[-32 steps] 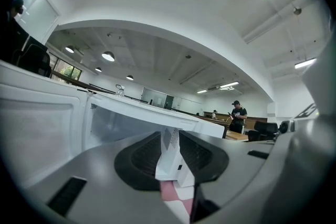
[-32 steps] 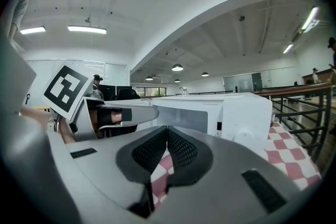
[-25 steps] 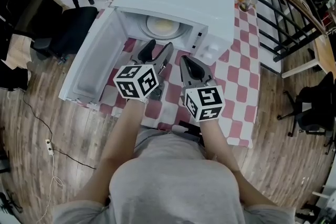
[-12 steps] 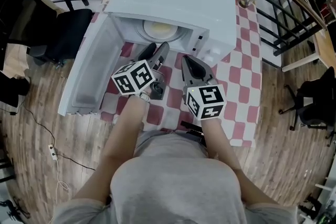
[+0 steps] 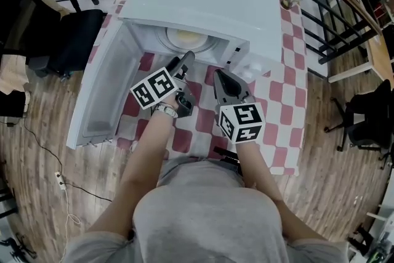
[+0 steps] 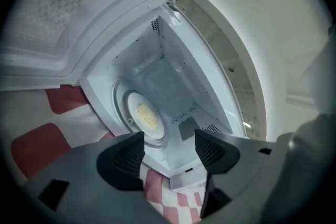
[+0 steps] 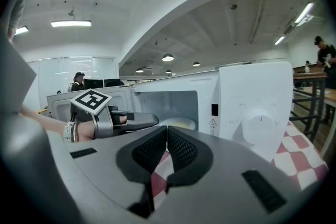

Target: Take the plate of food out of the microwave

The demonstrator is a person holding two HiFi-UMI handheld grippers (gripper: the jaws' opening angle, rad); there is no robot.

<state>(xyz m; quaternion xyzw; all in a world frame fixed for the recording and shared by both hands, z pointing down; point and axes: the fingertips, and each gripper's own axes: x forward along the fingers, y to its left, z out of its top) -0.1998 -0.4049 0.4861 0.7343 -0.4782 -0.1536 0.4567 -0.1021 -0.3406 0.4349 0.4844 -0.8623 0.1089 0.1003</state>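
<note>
The white microwave (image 5: 203,0) stands on the checkered table with its door (image 5: 104,86) swung open to the left. Inside, a pale plate of yellow food (image 5: 188,39) rests on the turntable; it also shows in the left gripper view as plate (image 6: 143,115). My left gripper (image 5: 182,63) is rolled on its side just in front of the cavity mouth. Its jaws are opening, with nothing between the fingertips (image 6: 128,152). My right gripper (image 5: 223,78) hovers over the table in front of the control panel, shut and empty (image 7: 167,136).
The red-and-white checkered cloth (image 5: 280,89) covers the table. The microwave's dial (image 7: 258,123) is on its right side. A drink cup (image 5: 287,3) stands at the back right corner. A black chair (image 5: 68,40) and railings stand beyond the open door.
My left gripper has moved forward toward the microwave's opening and rolled over, its jaws standing wider. The right gripper has hardly moved.
</note>
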